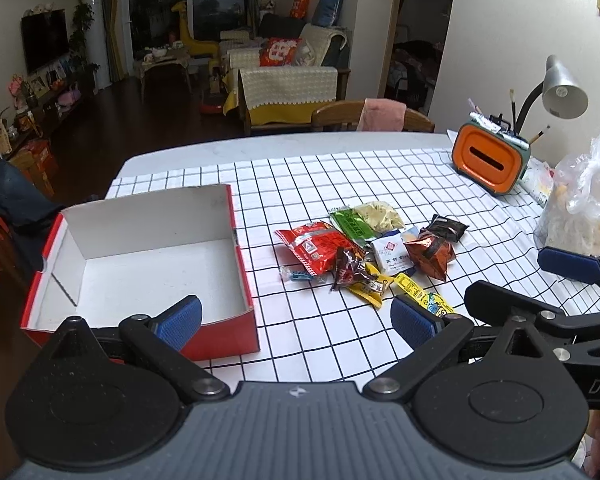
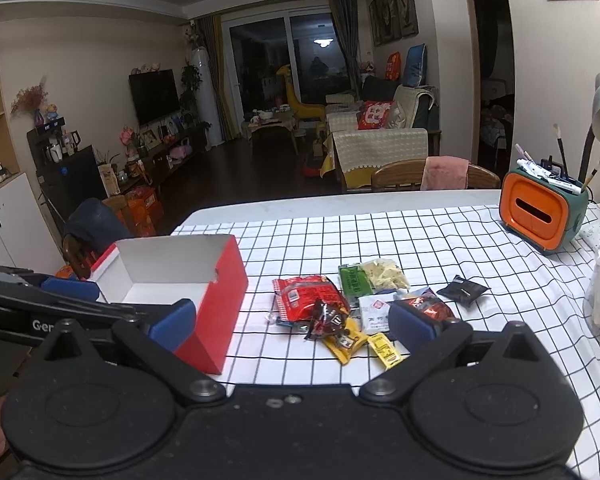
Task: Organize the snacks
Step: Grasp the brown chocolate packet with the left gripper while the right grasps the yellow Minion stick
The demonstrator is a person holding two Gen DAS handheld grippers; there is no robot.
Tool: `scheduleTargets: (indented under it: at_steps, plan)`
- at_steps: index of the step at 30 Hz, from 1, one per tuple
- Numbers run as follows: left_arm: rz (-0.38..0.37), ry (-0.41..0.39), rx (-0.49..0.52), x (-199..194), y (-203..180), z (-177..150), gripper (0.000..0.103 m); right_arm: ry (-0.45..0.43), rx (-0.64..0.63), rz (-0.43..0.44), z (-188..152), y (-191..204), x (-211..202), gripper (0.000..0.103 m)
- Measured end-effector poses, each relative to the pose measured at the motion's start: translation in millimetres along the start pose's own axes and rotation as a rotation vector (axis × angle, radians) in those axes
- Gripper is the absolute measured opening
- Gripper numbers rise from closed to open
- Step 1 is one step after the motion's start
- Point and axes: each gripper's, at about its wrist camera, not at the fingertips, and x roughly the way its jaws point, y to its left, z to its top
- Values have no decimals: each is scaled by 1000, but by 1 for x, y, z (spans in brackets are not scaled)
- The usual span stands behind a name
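Foil snacks [image 1: 364, 248] lay overlapped ahead of both grippers, left [image 1: 296, 322] and right [image 2: 292, 322], each spread wide and empty, box [image 1: 236, 224] ahead-left; a pinch risked dragging neighbours or slipping off crinkled wrap.

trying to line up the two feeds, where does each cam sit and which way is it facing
Left wrist: on the left gripper, looking forward over the red box; its open blue fingers and the right gripper show.
Right wrist: on the right gripper, facing the snack pile; the left gripper shows at left.
Shared: box, snacks, orange holder, checked tablecloth.
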Motion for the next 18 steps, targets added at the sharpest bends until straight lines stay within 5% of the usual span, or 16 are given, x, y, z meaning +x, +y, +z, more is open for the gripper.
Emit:
scheduleTargets:
  at_steps: [9, 18]
  plan:
    - [31, 87, -20, 53, -16, 13, 101, 64, -35, -25, -4, -51, 42, 102]
    - [38, 153, 0, 104, -39, 21, 101, 217, -104, -31, -26, -99, 100, 87]
